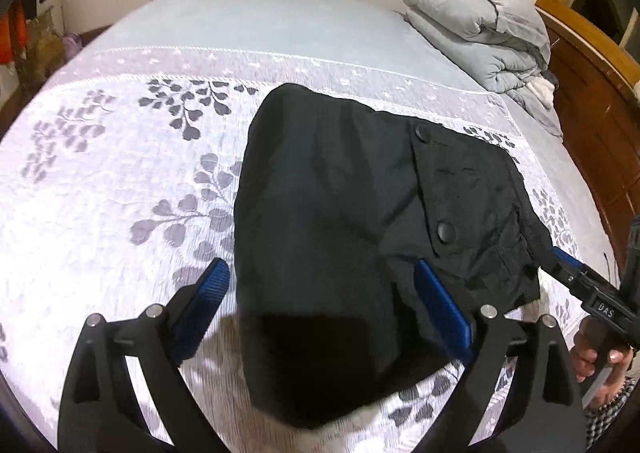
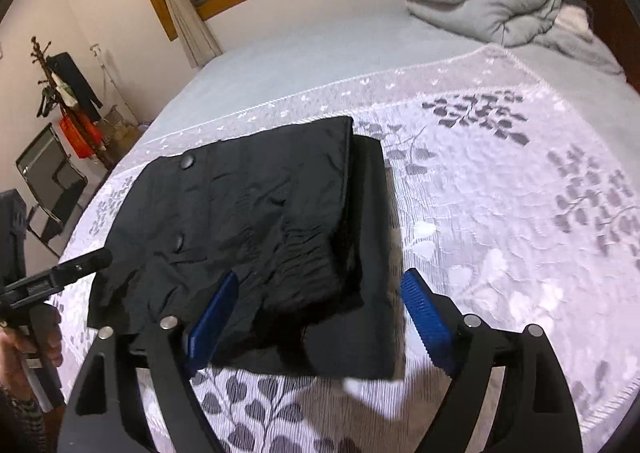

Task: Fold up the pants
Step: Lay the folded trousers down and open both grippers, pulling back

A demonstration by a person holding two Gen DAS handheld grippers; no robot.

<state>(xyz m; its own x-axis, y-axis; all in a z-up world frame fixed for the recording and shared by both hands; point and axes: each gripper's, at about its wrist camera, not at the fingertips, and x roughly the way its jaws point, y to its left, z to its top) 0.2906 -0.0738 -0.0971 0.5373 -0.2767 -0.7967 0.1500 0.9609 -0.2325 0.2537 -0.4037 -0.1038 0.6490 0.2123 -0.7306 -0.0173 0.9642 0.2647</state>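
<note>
Bed first: it gives you the broad flat surface a fold needs, and the leaf-print cover is spread over its near half so the cloth has something smooth to lie on. The quilt is bundled up at the far corner by the headboard, well apart from your work, probably shoved there to keep the middle free.

Pants lie on the cover right in front of you, already doubled into a thick, roughly square black packet. One layer sits on top with its edge set back from the layer beneath, and a buttoned pocket flap faces up. To my eye the folding is done or nearly so; the packet looks squared off and rests on its own.

Your left tongs stand wide open, blue pads either side of the near left corner of the packet. I can't tell for certain whether either pad brushes the cloth, but neither pinches it. Your right tongs are likewise spread wide over the near right corner, one pad above the fabric and the other out past its edge, gripping nothing. With both open, the pants look let go rather than held.
</note>
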